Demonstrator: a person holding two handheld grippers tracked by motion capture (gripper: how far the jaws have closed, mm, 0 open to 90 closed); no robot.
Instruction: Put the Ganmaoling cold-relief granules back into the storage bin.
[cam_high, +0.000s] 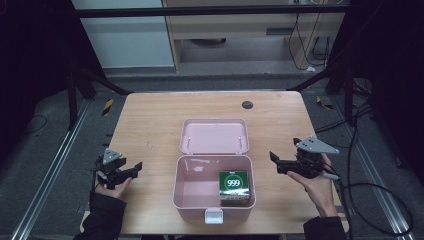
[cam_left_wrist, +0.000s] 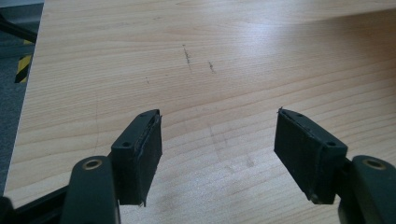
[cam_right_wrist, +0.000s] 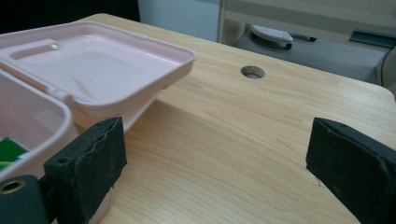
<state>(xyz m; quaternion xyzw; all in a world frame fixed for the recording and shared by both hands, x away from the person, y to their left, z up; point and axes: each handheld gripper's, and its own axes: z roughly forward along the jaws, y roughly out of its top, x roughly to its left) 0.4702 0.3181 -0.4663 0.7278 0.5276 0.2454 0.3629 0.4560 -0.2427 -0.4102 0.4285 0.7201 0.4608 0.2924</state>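
Over at the table's (cam_high: 150, 115) left edge, left gripper (cam_high: 131, 170) resting low in the hand, jaws spread wide with bare wood between, aimed toward the pink box (cam_high: 182, 192). Dead centre, box lying open, lid (cam_high: 214, 136) flung flat behind, green 999 carton (cam_high: 234, 186) parked face-up in the right half against the wall, long axis running front to back. Off to the right, right gripper (cam_high: 274, 161) just beside the box, jaws gaping and empty, pointed left at its side wall; cable hole (cam_high: 247, 105) far behind.

Black grippers, grey three-cornered plates on top, trailing cables; dark long sleeves (cam_high: 102, 215).
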